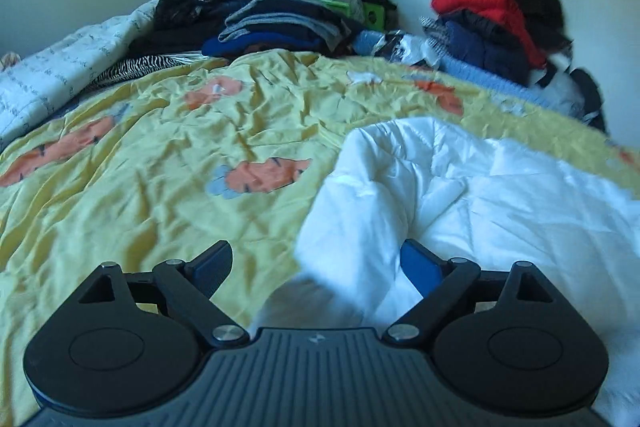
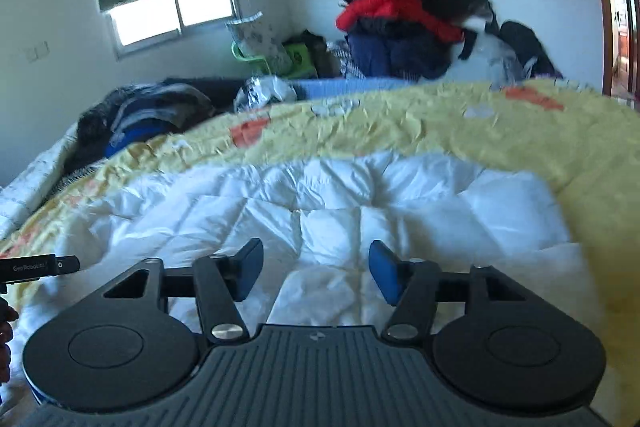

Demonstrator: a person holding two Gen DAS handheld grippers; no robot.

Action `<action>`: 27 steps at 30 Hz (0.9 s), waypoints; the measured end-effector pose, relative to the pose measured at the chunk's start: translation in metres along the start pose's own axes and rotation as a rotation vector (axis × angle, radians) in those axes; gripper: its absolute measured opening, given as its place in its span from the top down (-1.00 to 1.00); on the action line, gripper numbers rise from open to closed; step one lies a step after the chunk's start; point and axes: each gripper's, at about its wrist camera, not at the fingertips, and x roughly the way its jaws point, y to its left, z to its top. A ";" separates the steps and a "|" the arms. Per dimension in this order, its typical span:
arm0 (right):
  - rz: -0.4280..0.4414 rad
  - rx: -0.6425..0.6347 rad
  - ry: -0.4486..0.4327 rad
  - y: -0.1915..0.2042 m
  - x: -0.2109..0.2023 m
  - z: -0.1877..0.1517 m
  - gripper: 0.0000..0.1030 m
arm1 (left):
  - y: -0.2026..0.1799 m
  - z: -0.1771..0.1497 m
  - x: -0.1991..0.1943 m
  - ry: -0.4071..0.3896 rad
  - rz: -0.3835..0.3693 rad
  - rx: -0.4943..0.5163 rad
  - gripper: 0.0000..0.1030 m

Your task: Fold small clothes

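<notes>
On the yellow carrot-print bedspread [image 1: 140,195] lies a white quilted garment [image 1: 480,195], its long axis unclear. The left gripper [image 1: 320,267] gapes wide over its edge, gripping nothing. The right gripper [image 2: 316,273] stands half open above it, empty.

Yellow bedspread [image 1: 140,195] showing orange carrot print, white quilted garment [image 2: 320,211] lying on the bedspread, red jacket [image 1: 492,7] sitting among black and navy clothes beyond the bedspread, zebra-striped cloth [image 1: 132,67] edging it, gripper pads [image 2: 384,275] showing blue.
</notes>
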 end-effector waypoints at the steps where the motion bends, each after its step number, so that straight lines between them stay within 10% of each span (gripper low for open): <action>1: 0.004 -0.006 -0.003 -0.001 -0.012 -0.001 -0.14 | 0.009 -0.003 -0.011 -0.006 -0.010 -0.014 -0.79; 12: 0.047 0.076 0.036 -0.062 -0.160 -0.033 -0.27 | 0.108 -0.047 -0.114 0.037 -0.040 0.020 -0.79; 22: 0.140 0.471 0.194 -0.151 -0.214 -0.130 -0.30 | 0.146 -0.105 -0.137 0.249 -0.336 -0.066 -0.79; 27: 0.251 0.580 0.173 -0.156 -0.215 -0.169 -0.32 | 0.138 -0.127 -0.149 0.224 -0.406 -0.017 -0.79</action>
